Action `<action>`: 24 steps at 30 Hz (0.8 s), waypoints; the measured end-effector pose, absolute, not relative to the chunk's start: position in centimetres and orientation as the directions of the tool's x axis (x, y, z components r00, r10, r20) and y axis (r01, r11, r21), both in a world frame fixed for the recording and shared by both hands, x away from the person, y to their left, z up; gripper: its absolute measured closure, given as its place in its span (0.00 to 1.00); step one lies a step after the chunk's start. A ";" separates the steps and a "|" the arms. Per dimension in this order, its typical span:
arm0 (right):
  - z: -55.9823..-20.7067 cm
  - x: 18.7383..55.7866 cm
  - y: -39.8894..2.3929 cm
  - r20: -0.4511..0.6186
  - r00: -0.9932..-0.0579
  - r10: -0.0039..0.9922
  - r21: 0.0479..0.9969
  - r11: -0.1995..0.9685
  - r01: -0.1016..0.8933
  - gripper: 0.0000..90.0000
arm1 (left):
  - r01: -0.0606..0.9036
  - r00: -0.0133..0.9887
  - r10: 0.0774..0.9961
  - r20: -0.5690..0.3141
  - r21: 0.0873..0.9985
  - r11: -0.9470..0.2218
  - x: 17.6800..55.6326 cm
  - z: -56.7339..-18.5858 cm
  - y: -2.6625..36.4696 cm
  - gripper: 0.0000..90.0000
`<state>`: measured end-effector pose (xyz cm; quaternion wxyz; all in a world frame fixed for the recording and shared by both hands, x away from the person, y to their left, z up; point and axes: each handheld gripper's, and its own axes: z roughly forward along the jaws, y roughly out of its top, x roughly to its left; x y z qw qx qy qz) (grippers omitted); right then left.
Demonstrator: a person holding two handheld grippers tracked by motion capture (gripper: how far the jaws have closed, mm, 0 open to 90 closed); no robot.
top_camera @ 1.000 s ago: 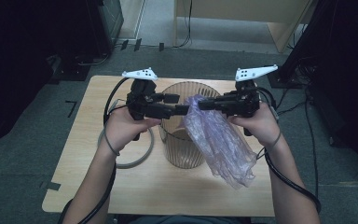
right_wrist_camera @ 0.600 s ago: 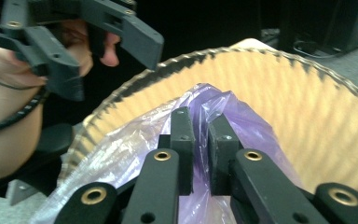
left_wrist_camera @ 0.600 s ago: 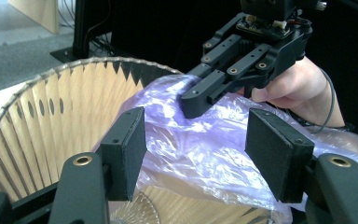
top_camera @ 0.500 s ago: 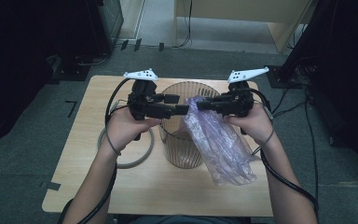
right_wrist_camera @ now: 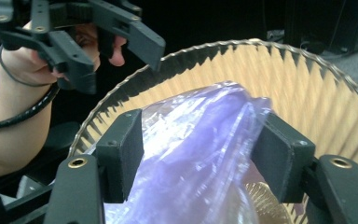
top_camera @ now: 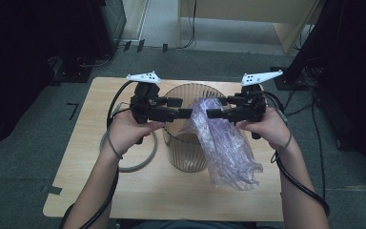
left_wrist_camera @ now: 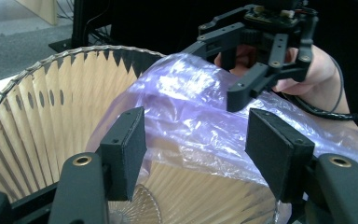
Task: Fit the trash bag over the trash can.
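A ribbed, see-through brown bin (top_camera: 186, 152) stands mid-table. A crumpled purple plastic bag (top_camera: 226, 148) hangs over its right rim, its top bunched above the bin's mouth and its tail on the table. My right gripper (top_camera: 210, 113) points left at that top; its jaws have just been opening and stand open, with the bag (right_wrist_camera: 200, 140) loose between the pads. My left gripper (top_camera: 185, 113) faces it from the left, open, and the bag (left_wrist_camera: 191, 102) lies just beyond its pads. The right gripper (left_wrist_camera: 223, 70) shows opposite in the left gripper view, above the bin's rim (left_wrist_camera: 37, 70).
The wooden table (top_camera: 100, 143) carries a looped grey cable (top_camera: 143, 162) left of the bin. Dark equipment stands to the left and right of the table on the carpeted floor, and a wooden cabinet (top_camera: 286, 28) stands at the back.
The right gripper's jaws have opened off the bag's top, and the bag stays draped over the rim. The left gripper has stayed put.
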<state>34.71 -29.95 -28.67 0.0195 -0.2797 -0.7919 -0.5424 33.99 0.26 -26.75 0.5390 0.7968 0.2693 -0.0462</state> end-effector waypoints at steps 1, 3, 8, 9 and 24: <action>-28.7 34.8 -30.1 0.346 -0.838 0.423 0.843 0.252 0.475 0.43 | 0.479 0.850 0.380 -0.364 0.834 -0.274 34.0 -26.8 0.3 0.42; -28.6 35.2 -30.5 0.405 -0.812 0.420 0.798 0.272 0.538 0.48 | 0.481 0.849 0.381 -0.366 0.833 -0.274 34.0 -26.8 0.3 0.42; -28.3 35.0 -31.4 0.376 -0.819 0.433 0.801 0.293 0.522 0.45 | 0.486 0.845 0.387 -0.369 0.832 -0.268 34.2 -26.8 0.7 0.42; -28.3 34.9 -31.6 0.372 -0.820 0.435 0.801 0.297 0.521 0.45 | 0.487 0.845 0.387 -0.370 0.832 -0.268 34.2 -26.8 0.7 0.42; -28.3 31.8 -32.5 0.363 -0.871 0.331 0.843 0.282 0.459 0.47 | 0.482 0.852 0.372 -0.369 0.830 -0.282 33.8 -27.1 0.4 0.42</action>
